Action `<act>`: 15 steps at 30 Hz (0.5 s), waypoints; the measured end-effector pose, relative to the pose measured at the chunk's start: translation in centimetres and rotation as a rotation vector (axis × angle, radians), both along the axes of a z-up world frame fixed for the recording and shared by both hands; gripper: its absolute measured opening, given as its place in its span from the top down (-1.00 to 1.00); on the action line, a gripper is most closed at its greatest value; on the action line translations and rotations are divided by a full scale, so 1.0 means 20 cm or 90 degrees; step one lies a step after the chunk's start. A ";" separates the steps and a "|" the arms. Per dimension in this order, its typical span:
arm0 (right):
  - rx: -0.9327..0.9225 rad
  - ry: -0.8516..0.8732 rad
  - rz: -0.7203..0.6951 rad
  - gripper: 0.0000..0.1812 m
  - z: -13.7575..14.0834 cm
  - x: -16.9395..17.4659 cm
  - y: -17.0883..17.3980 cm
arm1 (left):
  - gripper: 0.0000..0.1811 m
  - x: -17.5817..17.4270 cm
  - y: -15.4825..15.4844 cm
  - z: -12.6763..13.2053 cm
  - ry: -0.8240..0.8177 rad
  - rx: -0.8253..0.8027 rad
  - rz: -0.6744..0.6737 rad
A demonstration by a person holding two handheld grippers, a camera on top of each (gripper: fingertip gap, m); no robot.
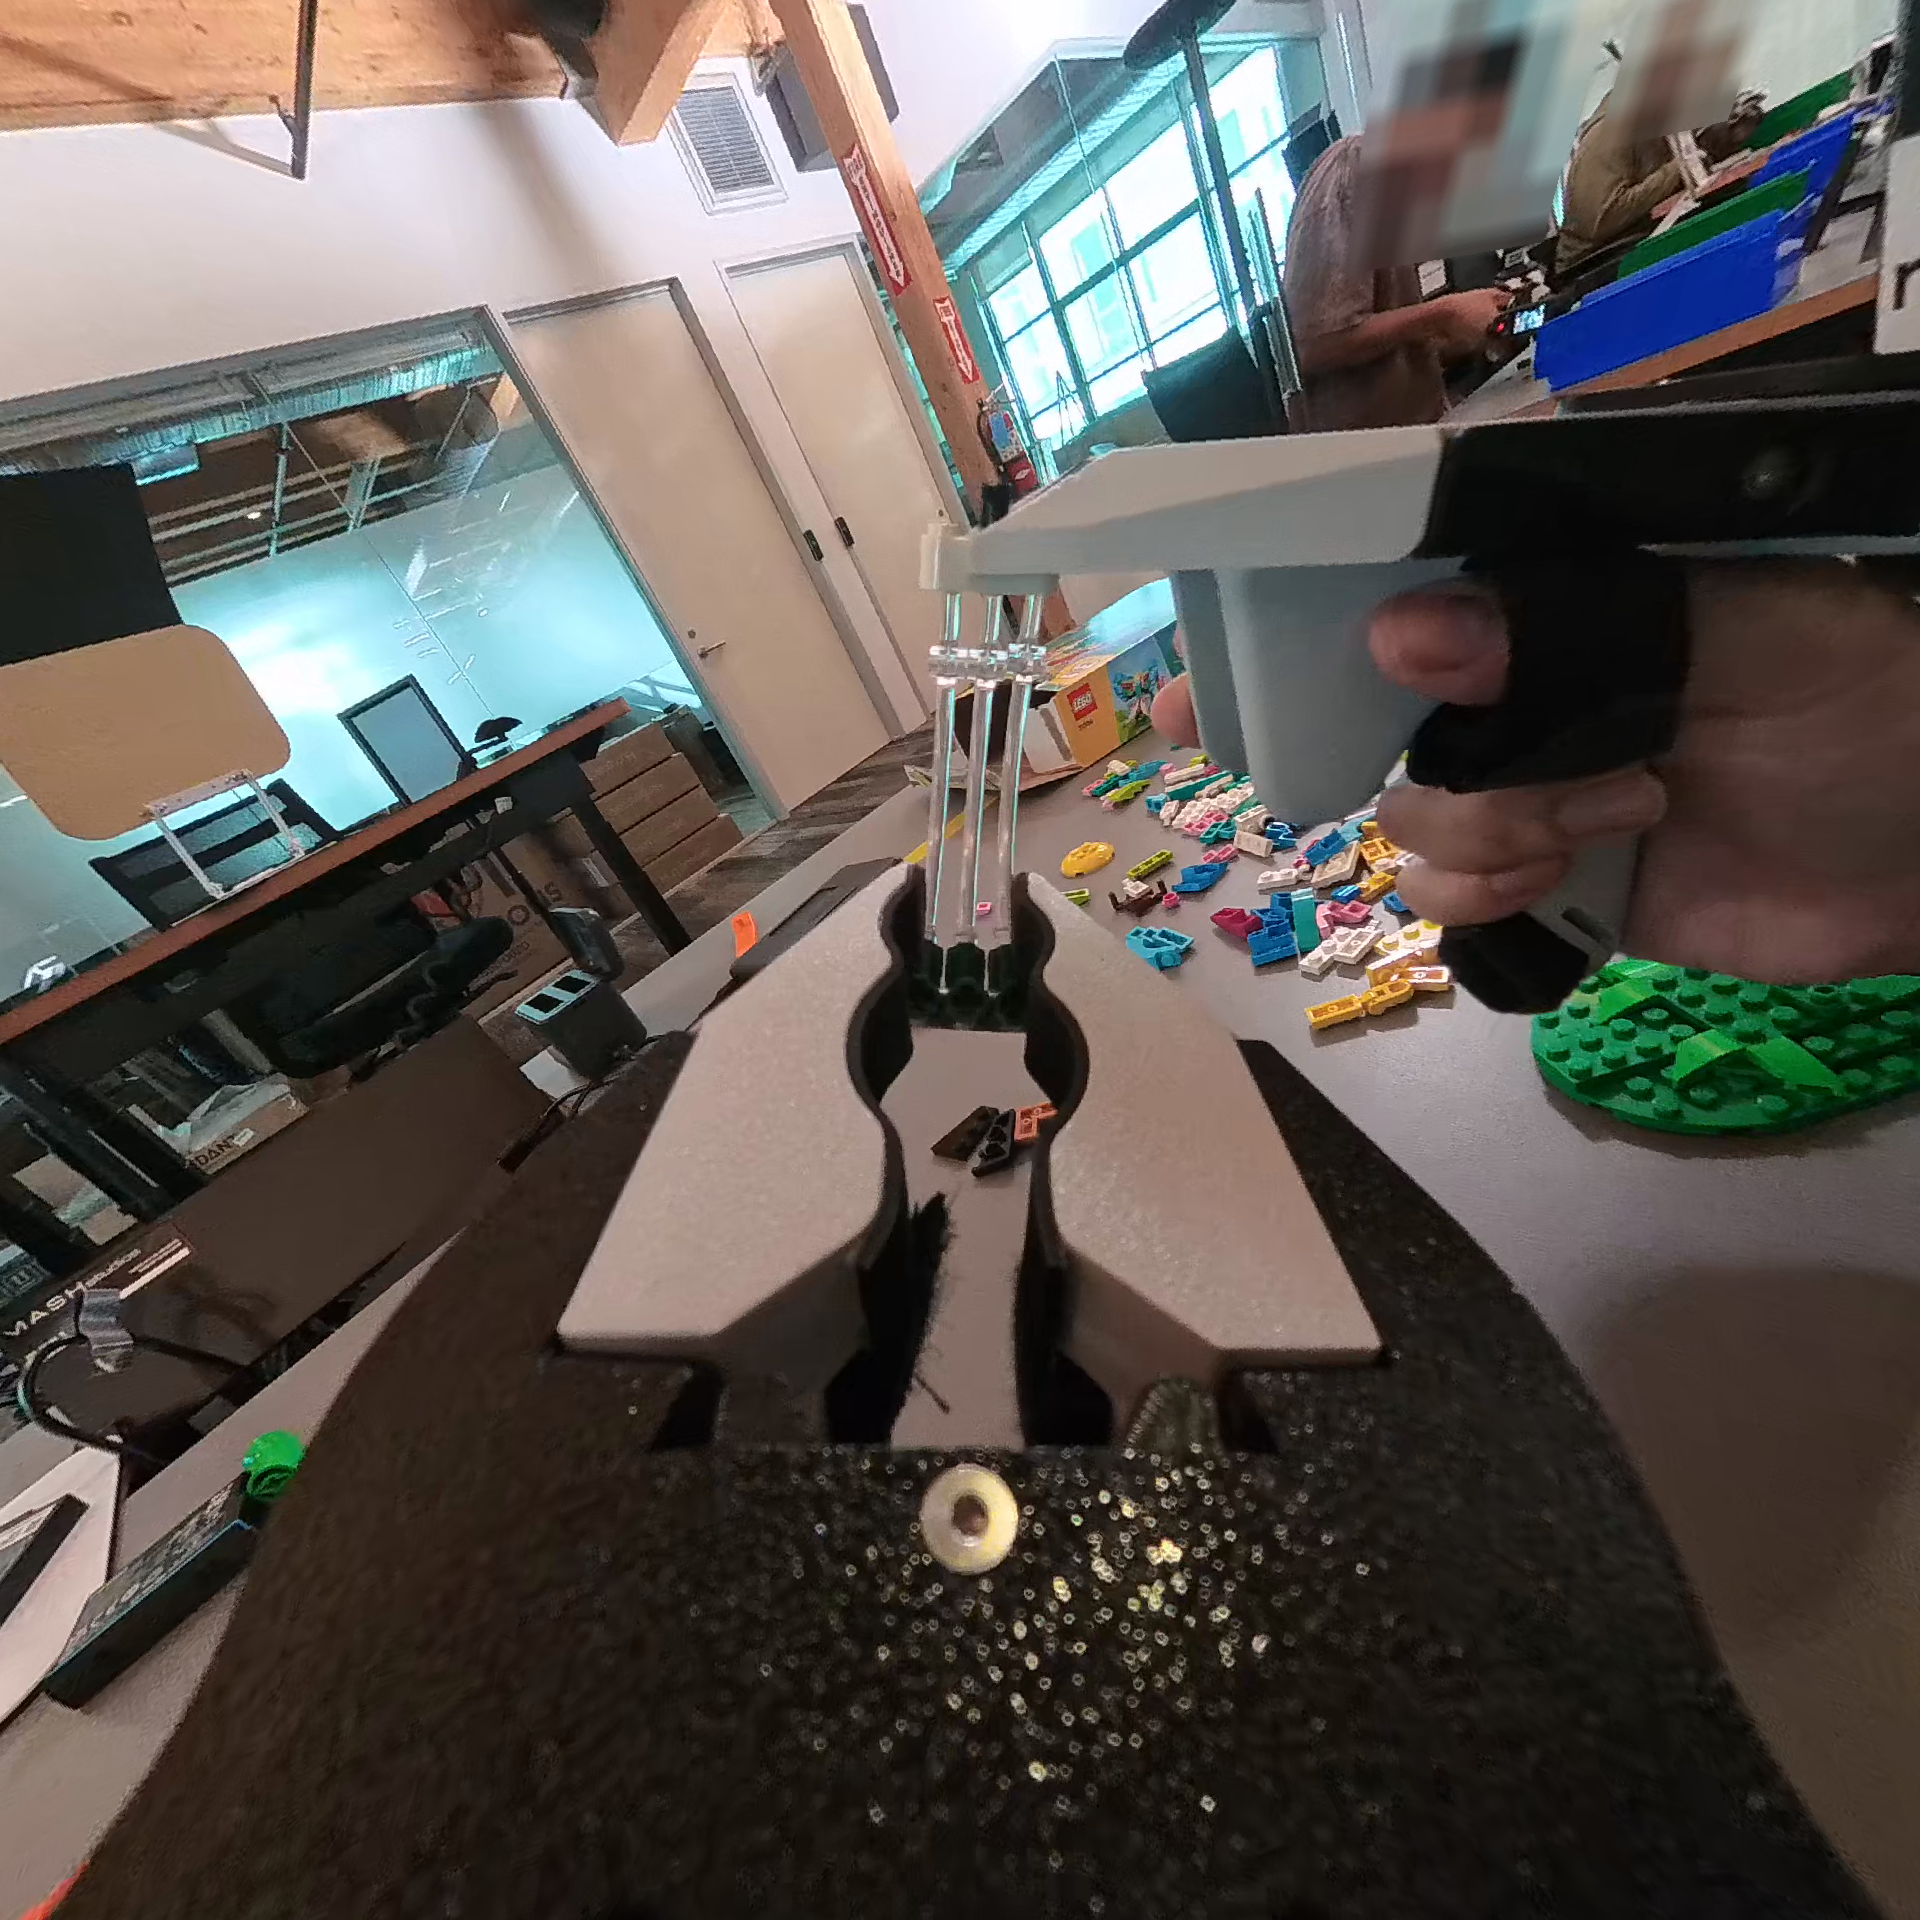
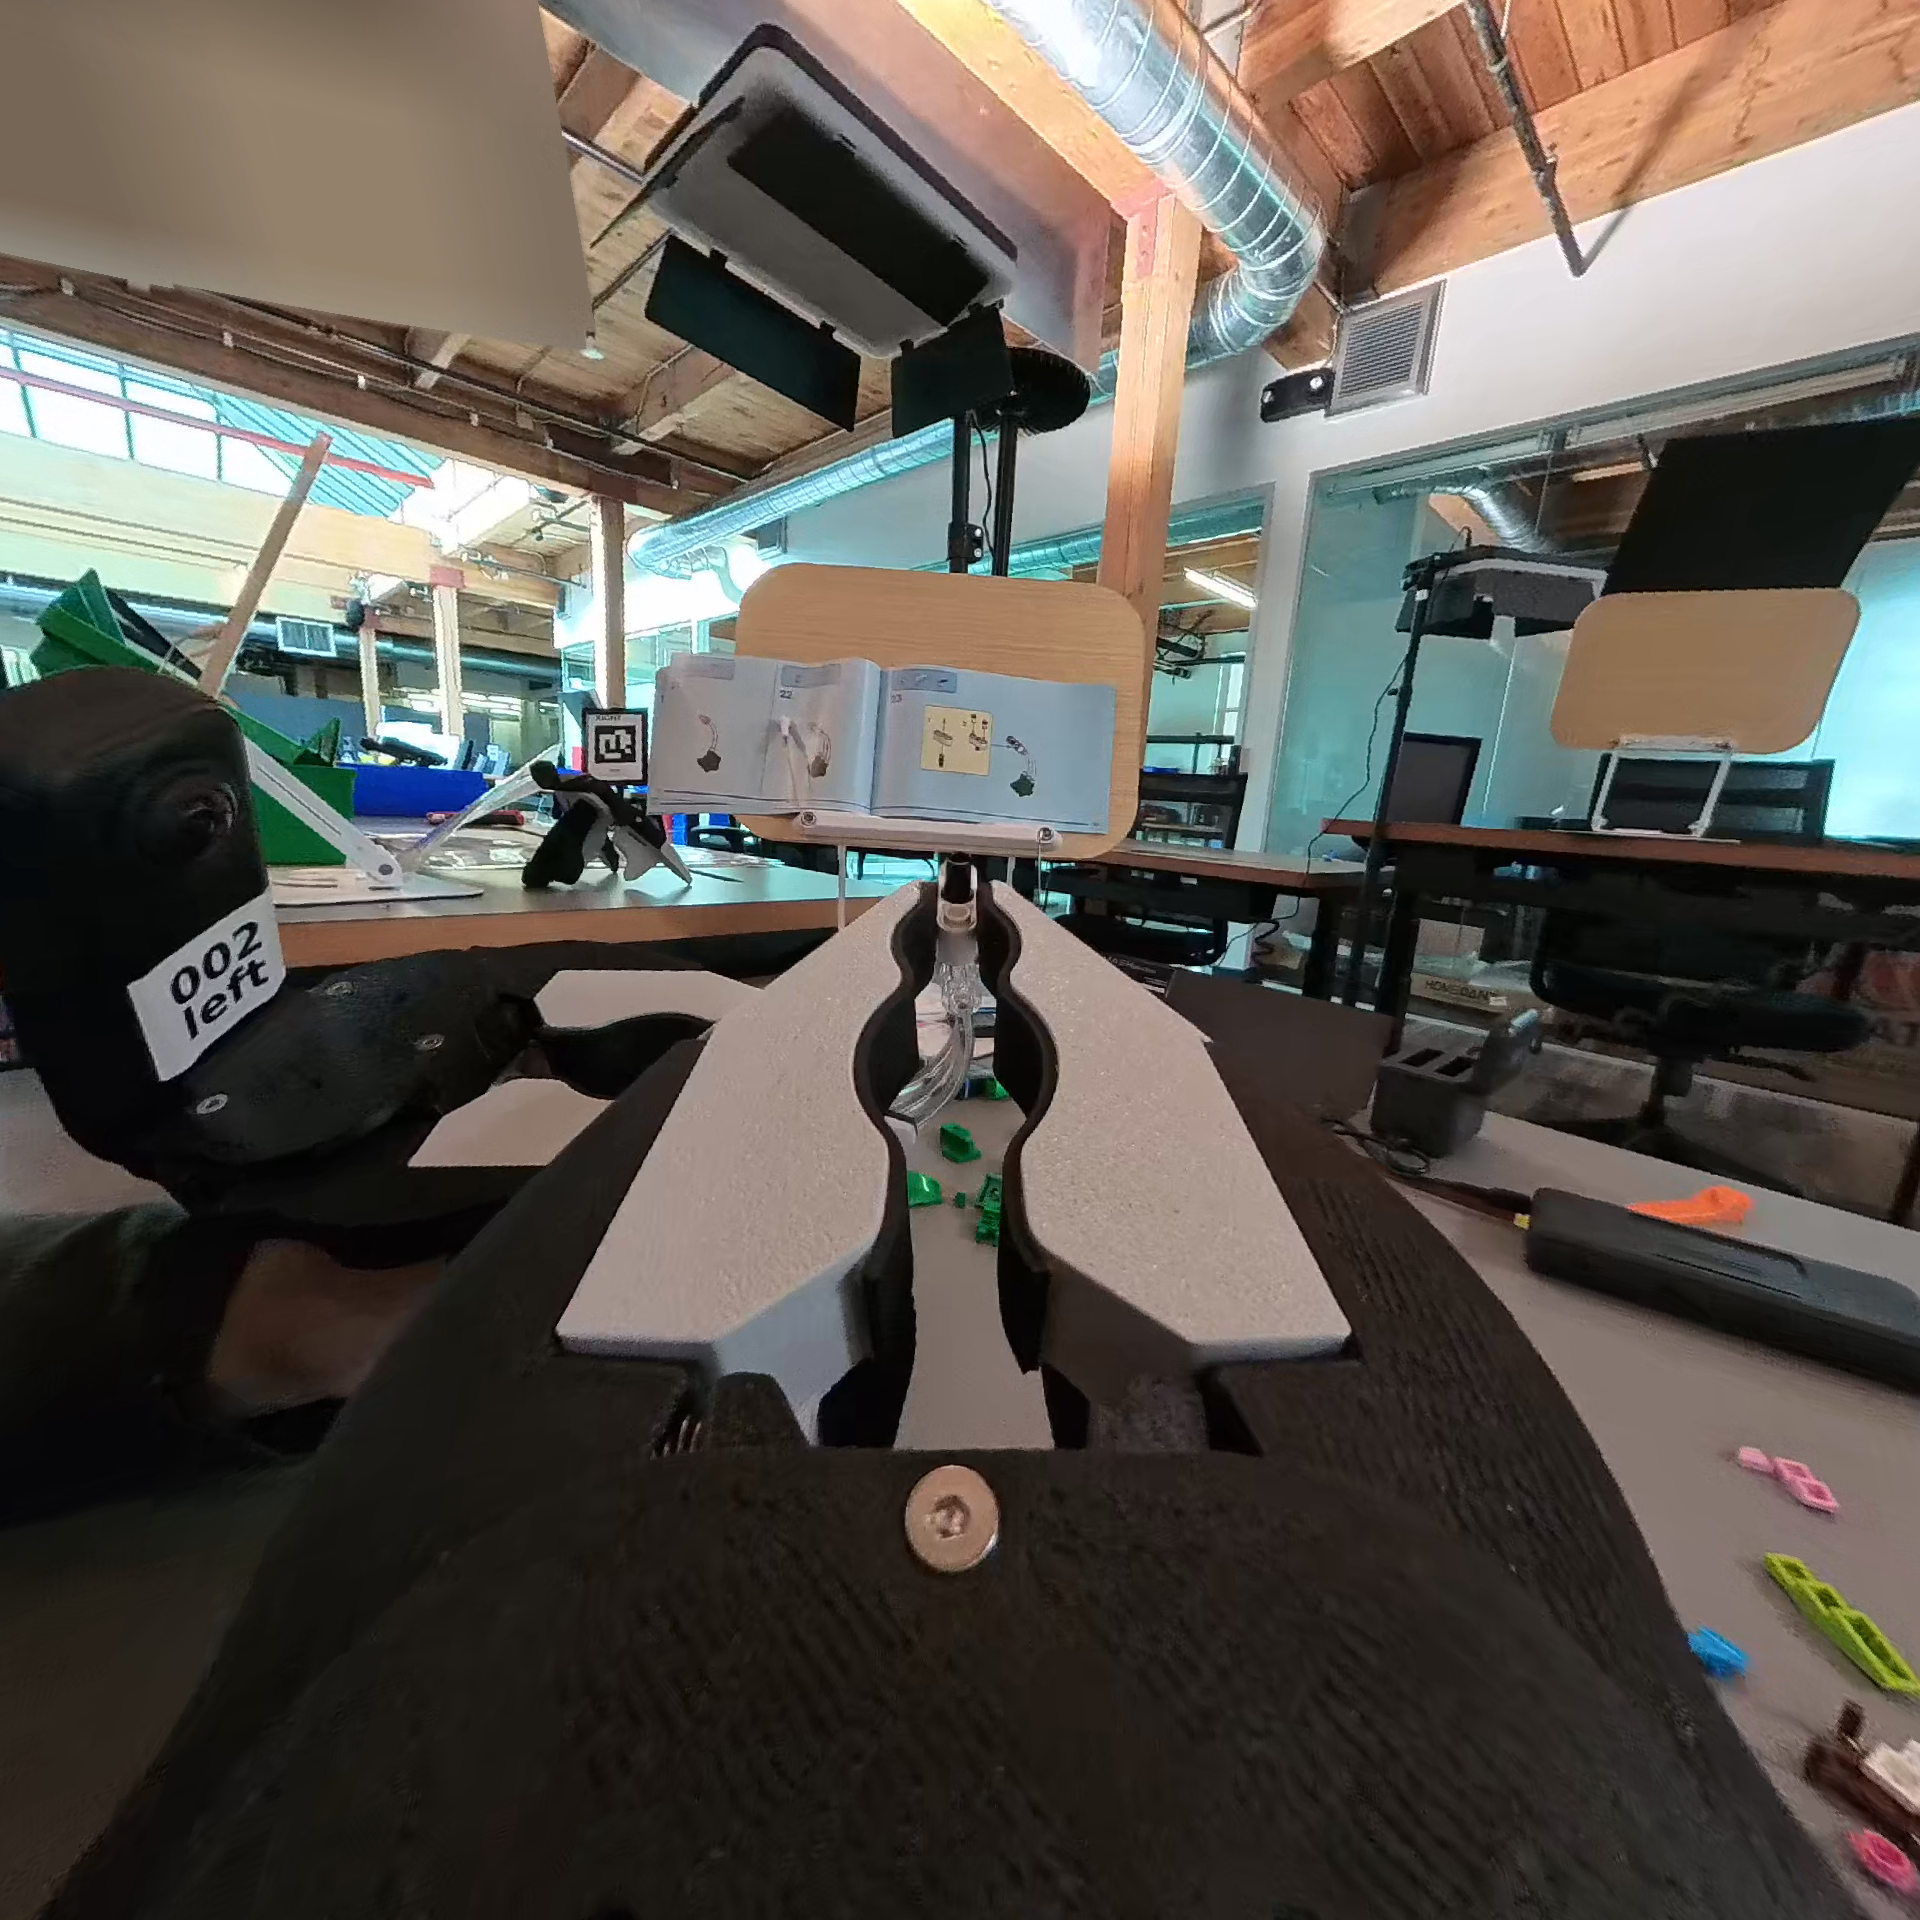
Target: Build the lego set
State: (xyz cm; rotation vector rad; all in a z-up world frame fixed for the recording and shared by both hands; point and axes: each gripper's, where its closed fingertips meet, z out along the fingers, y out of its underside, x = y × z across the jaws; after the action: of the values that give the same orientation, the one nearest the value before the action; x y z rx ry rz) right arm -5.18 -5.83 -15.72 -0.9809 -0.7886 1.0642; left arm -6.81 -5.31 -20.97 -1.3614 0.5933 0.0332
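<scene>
Grey left gripper [image 1: 971, 935]: clamped on dark green base [image 1: 966, 977] of clear rods [image 1: 977, 769].
Right gripper [image 2: 951, 925]: pinching clear curved piece [image 2: 951, 1029].
Loose bricks [image 1: 1278, 883]: table [image 1: 1558, 1226], 2 o'clock.

Both handheld grippers share one build: a broad black body with a rough, speckled printed surface, a single silver screw set in the middle near the camera, and two pale grey fingers [image 1: 790, 1132] with wavy inner edges lined in black padding. On the left gripper [image 1: 961, 940] the black shell glints with tiny bright flecks. The right gripper [image 2: 951, 940] shows finer ribbed print lines across its shell. Seen from the side, at the far right of the left wrist view, it has a grey pistol-style grip with a black trigger piece, and a hand [image 1: 1662, 810] around it. The left one's rounded black housing, at the left of the right wrist view, carries a dark lens and a white sticker [image 2: 208, 982] with black print
</scene>
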 end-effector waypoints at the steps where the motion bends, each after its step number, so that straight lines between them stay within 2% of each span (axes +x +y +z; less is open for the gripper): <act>1: 0.001 0.000 -0.002 0.93 0.00 0.00 0.00 | 0.85 0.00 0.00 0.00 -0.001 0.001 0.000; 8: 0.084 -0.020 -0.049 0.93 0.02 0.00 -0.03 | 0.85 0.00 -0.01 0.03 -0.012 0.027 0.000; 12: 0.161 -0.014 -0.056 0.93 0.07 0.00 -0.13 | 0.85 0.00 -0.07 0.10 0.000 0.128 -0.025; 15: 0.198 -0.013 -0.067 0.93 0.10 0.00 -0.17 | 0.85 0.00 -0.10 0.13 -0.021 0.157 -0.046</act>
State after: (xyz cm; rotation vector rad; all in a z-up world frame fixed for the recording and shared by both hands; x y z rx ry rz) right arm -5.19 -9.29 -13.78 -0.7599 -0.8790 0.8136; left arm -6.74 -7.37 -18.45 -1.0987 0.5898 0.0238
